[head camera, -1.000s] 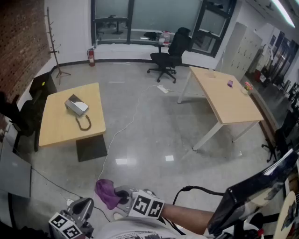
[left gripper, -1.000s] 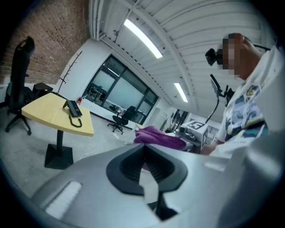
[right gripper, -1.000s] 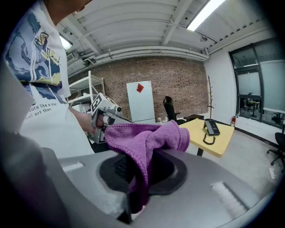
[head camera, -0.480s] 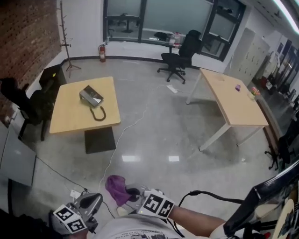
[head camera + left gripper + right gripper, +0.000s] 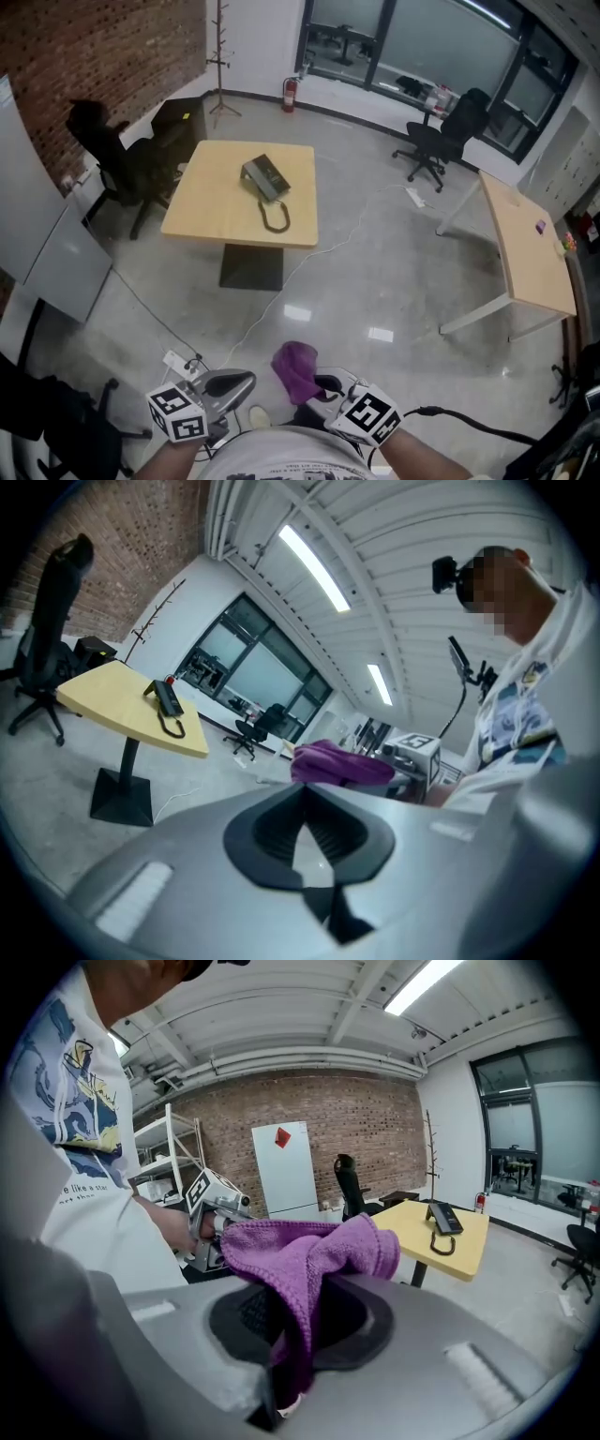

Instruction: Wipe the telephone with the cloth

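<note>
The telephone (image 5: 266,176) sits on the square wooden table (image 5: 216,220) well ahead of you, at about 11 o'clock in the head view. It lies flat near the table's middle. Its long axis runs on a diagonal, from 10 o'clock to 4 o'clock. Its dark coiled cord (image 5: 275,217) loops out on the tabletop toward 6 o'clock, at the edge facing you. Which end of the telephone holds the handset is too small to tell.

The purple cloth (image 5: 296,367) is nowhere near it – it is down at 6 o'clock, close to your body. Your right gripper (image 5: 323,384) is clenched on it. In the right gripper view the cloth (image 5: 309,1251) is pinched between the jaws and bunches up above them. Your left gripper (image 5: 230,382) is just beside it at 7 o'clock, jaws pressed together with nothing between them.

Around the table, a dark office chair (image 5: 105,150) stands at its 9 o'clock side against the brick wall (image 5: 103,56). A coat rack (image 5: 221,52) and a fire extinguisher (image 5: 289,94) stand beyond it at 12 o'clock. A white cable (image 5: 281,291) trails over the glossy floor from the table toward you. A second, longer table (image 5: 525,248) stands well apart at 3 o'clock – another office chair (image 5: 439,141) is at 1 o'clock.
</note>
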The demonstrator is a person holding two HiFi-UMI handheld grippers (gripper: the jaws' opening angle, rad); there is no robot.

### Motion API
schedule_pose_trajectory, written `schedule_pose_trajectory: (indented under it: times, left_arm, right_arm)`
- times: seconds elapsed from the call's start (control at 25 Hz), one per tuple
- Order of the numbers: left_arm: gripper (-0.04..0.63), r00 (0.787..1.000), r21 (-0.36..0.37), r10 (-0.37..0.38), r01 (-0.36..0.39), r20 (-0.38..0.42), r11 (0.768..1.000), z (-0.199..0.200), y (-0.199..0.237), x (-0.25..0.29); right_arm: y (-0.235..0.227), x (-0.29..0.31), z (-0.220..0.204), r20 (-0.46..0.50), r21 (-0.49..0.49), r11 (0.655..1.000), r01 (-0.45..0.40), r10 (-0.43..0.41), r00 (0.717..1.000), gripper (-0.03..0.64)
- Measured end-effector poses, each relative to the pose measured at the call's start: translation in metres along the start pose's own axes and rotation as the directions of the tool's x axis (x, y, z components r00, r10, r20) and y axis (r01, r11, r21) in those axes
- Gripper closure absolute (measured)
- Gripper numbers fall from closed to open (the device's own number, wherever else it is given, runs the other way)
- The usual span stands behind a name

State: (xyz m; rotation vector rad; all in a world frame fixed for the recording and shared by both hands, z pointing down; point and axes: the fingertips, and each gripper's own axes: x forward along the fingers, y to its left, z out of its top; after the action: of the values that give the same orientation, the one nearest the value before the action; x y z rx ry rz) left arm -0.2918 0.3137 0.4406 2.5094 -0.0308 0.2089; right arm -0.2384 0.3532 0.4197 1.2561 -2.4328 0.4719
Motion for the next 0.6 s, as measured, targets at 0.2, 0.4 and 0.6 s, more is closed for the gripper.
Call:
schedule_pose_trajectory:
  times: [0.2, 0.4, 0.6]
  left_arm:
    - [0.592, 1.000, 0.001, 0.015, -0.015, 0.003, 1.000, 0.012, 0.027, 0.021]
    - [0.592, 0.996, -0.014, 0.090, -0.090, 0.021, 0.996, 0.037, 0.062, 0.052]
    - [0.592, 0.986, -0.020, 0.160, -0.159, 0.051, 0.987, 0.077, 0.092, 0.110]
  right_arm:
    - [-0.036, 0.011, -0.006, -0.024, 0.011, 1.000, -0.020, 0.020, 1.000, 0.572]
    - [-0.088, 0.020, 0.005, -0.012, -0.008, 0.997, -0.075, 0.075, 0.997, 0.572]
    - [-0.170, 0.009, 0.014, -0.006, -0.033, 0.994, -0.106, 0.106, 0.994, 0.572]
